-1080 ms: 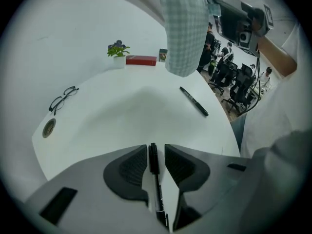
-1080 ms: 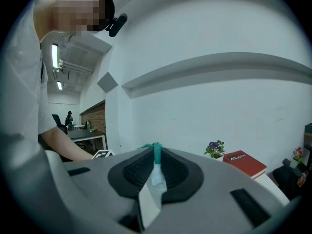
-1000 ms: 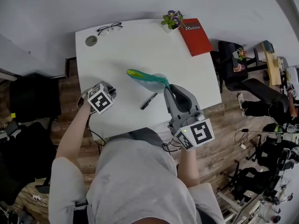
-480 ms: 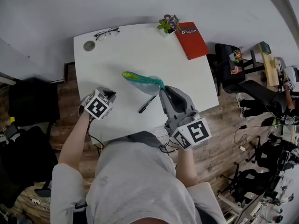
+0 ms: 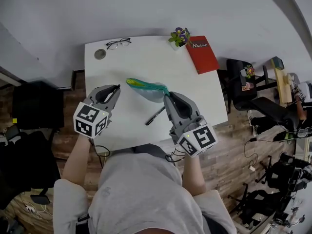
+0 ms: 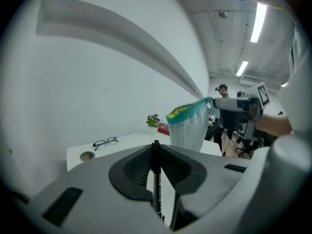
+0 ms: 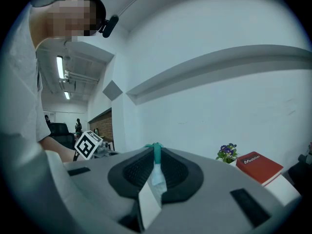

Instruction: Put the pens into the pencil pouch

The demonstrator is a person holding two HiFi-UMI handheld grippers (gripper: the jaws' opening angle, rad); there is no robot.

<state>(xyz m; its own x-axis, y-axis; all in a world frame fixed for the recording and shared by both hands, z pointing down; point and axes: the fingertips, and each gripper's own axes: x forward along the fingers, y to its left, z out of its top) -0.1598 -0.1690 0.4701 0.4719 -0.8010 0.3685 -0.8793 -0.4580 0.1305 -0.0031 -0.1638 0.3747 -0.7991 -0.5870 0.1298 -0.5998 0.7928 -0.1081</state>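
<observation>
- A black pen (image 6: 156, 184) is clamped between the closed jaws of the left gripper (image 5: 115, 89), which is held off the table to the left of the pouch.
- The pouch (image 5: 146, 87) is pinched by its teal edge in the closed right gripper (image 5: 166, 96) and hangs clear of the white table (image 5: 141, 62).
- A second pen (image 5: 155, 116) lies on the table, just on the near side of the pouch.
- Glasses (image 5: 118, 43), a potted plant (image 5: 179, 35) and a red book (image 5: 203, 54) are set well beyond the pouch.

White table (image 5: 141, 65), glasses (image 5: 118, 43), round disc (image 5: 100, 54), potted plant (image 5: 179, 36) beside red book (image 5: 203, 54), black pen (image 5: 155, 116) near front edge
</observation>
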